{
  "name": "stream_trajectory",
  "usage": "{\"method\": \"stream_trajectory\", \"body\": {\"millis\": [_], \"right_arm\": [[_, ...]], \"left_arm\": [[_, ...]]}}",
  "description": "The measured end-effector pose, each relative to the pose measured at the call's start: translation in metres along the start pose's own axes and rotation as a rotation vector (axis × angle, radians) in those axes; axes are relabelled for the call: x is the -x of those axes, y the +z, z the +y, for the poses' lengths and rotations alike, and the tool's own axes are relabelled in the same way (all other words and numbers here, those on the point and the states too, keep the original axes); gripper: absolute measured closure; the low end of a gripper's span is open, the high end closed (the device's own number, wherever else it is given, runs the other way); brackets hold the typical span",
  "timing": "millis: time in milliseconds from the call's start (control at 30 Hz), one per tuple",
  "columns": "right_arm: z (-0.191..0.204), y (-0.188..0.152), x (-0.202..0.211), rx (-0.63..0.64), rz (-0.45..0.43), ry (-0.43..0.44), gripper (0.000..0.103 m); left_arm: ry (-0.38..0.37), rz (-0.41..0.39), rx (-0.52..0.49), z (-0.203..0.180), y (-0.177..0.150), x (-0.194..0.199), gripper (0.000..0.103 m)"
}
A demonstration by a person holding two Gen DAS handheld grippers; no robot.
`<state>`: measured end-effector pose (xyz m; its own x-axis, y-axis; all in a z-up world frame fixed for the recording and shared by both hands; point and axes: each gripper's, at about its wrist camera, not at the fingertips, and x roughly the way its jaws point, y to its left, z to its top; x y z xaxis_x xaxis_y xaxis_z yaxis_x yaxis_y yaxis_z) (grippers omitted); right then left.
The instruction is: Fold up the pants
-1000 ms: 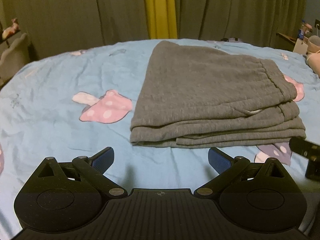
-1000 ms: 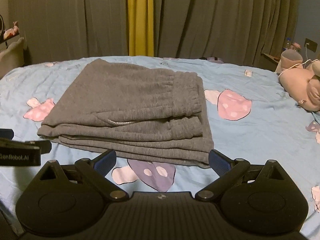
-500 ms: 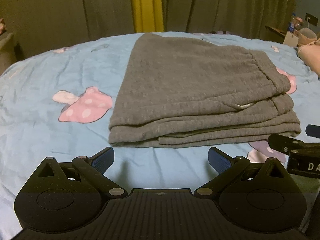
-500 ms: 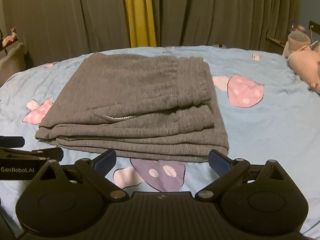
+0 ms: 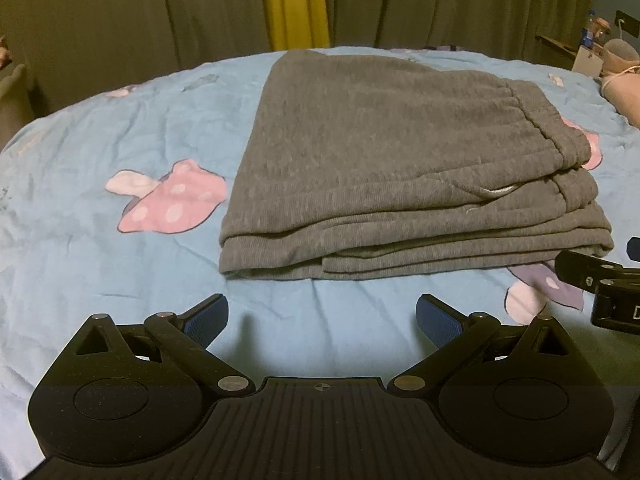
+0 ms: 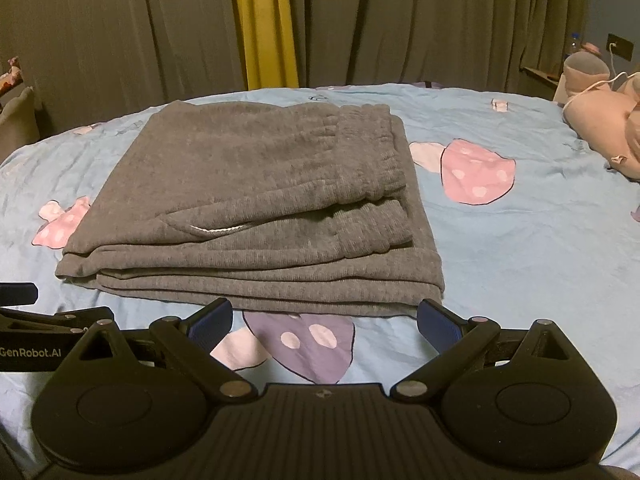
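From the left wrist view, the left gripper (image 5: 322, 314) hangs low over the bed (image 5: 120, 280) with its two blue-padded fingers (image 5: 208, 320) spread wide and nothing between them. Just ahead of it, apart from the pads, the grey pants (image 5: 392, 160) lie folded into a flat stack of several layers on the light blue sheet, the elastic waistband on the right side and a pale drawstring (image 5: 498, 191) peeking from a fold. A pink mushroom print (image 5: 172, 204) sits on the sheet to the left of the stack. Part of the right gripper (image 5: 600, 284) shows at the right edge, near the stack's near right corner. Dark curtains (image 5: 120, 12) with a yellow strip (image 5: 294, 4) hang behind the bed.

From the right wrist view, the right gripper (image 6: 324, 320) also has its fingers (image 6: 438, 324) held wide apart, empty, just in front of the near edge of the folded pants (image 6: 260, 184); whether the pad tips touch the cloth is unclear. A purple mushroom print (image 6: 308, 344) lies on the sheet between the fingers, partly under the stack's edge, and a pink one (image 6: 474, 172) lies to the right of the waistband. The left gripper (image 6: 40, 332) shows at the left edge, beside the stack's near left corner. A pink plush toy (image 6: 600, 120) rests at the far right of the bed (image 6: 540, 260)
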<state>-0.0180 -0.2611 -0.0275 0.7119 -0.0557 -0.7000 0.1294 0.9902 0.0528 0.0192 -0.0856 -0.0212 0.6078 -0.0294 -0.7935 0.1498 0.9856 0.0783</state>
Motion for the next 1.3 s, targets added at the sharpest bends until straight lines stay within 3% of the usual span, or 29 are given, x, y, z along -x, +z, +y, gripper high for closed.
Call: {"method": "stream_trajectory", "body": {"millis": [1300], "right_arm": [[0.0006,-0.0015,0.0022,0.000,-0.001,-0.007,0.004]], "left_arm": [[0.008,0.021,0.001,0.0022,-0.0015,-0.0035,0.000]]}}
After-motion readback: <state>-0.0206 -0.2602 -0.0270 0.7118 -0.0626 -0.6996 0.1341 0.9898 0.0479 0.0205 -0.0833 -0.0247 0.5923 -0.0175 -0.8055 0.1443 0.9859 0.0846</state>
